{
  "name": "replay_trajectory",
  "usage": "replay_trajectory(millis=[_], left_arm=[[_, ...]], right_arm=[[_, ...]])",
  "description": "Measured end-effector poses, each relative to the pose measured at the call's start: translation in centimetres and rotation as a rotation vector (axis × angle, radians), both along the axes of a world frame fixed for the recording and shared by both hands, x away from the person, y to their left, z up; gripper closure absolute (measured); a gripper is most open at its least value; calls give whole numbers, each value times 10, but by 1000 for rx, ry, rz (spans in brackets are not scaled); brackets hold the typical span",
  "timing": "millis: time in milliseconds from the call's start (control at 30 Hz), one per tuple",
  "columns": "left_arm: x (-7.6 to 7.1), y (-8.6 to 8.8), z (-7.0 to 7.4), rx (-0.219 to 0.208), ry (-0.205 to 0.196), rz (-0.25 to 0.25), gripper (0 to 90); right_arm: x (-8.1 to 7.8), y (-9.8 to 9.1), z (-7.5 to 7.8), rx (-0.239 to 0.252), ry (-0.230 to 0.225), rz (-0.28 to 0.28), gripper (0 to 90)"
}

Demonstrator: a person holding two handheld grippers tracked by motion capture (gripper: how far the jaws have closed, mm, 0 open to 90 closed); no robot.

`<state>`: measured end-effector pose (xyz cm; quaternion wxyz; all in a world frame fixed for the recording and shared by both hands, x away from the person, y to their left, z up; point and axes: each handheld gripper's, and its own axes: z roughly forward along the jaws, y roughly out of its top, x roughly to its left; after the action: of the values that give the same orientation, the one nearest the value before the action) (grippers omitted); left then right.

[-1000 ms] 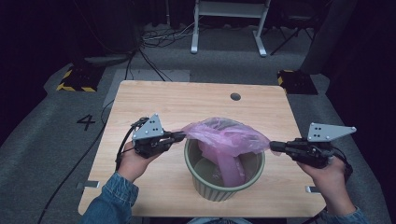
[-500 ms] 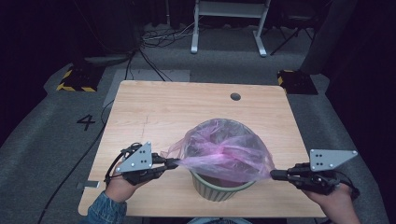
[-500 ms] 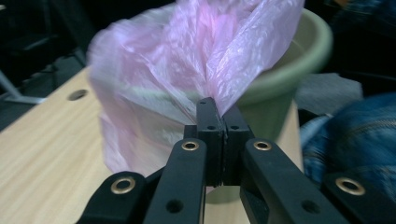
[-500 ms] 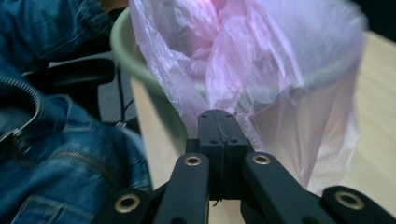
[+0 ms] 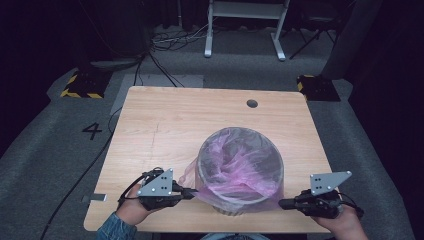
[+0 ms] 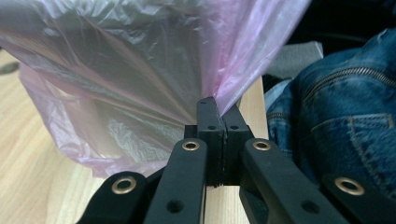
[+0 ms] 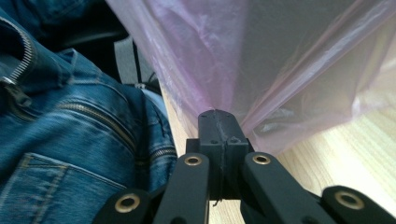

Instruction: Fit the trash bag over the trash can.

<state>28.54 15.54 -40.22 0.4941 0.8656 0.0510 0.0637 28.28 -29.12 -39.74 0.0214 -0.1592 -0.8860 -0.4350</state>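
down in the lower middle of the high view, a grey bin (image 5: pixel 240 172) stands upright on the tabletop (image 5: pixel 165 125), its long axis vertical and its mouth facing up, with a pink bag (image 5: pixel 235 167) stretched over the rim and draped down the outside. the left gripper (image 5: pixel 192 191) sits at the lower left of the bin and the right gripper (image 5: pixel 282 203) at the lower right, both lying about level and pointing inward at the bin from opposite sides.

the high view gives that layout but not the grip itself. the left gripper view does: its jaws are pressed together on a pinched fold of the pink bag (image 6: pixel 140 70), the film fanning up and left from the tips. the right gripper view shows the same, jaws clamped on the pink bag (image 7: pixel 261 56), which spreads up and to the right. both gripper views also catch blue jeans (image 7: pixel 60 126) beside the tabletop edge. whether the bag's hem reaches the bin's foot is hard to say; the film looks bunched there.
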Motion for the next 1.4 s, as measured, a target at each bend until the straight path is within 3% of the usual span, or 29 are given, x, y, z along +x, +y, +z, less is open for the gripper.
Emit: replay_trajectory(millis=[167,233,400,500,700,800,867,967,1067,1167,1300,1400], left_arm=[[8,-4,-14,41,24,26,894],[11,-5,-21,59,40,40,894],[15,-7,-29,72,58,76,893],[22,-7,-34,111,74,123,893],[32,-7,-45,124,107,198,892],[33,-4,-46,129,107,225,883],[30,-1,-45,107,99,239,818],[26,7,-39,37,101,247,600],[20,15,-31,-27,106,239,447],[11,21,-23,-76,89,255,388],[4,28,-14,-178,136,245,356],[-2,24,-9,-182,115,254,340]], right_arm=[[7,0,-17,-31,21,-26,900],[8,1,-26,-75,20,-49,900],[11,-4,-39,-60,48,-68,900],[10,-5,-42,-74,49,-80,900],[10,-4,-57,-119,69,-93,900],[10,-6,-60,-106,80,-97,900],[9,-7,-59,-102,74,-92,892],[5,-8,-53,-67,33,-88,638],[0,-12,-44,-16,-1,-82,516],[-3,-18,-33,36,-39,-110,425],[-1,-26,-20,117,-68,-195,315],[5,-28,-12,162,-85,-239,256]])
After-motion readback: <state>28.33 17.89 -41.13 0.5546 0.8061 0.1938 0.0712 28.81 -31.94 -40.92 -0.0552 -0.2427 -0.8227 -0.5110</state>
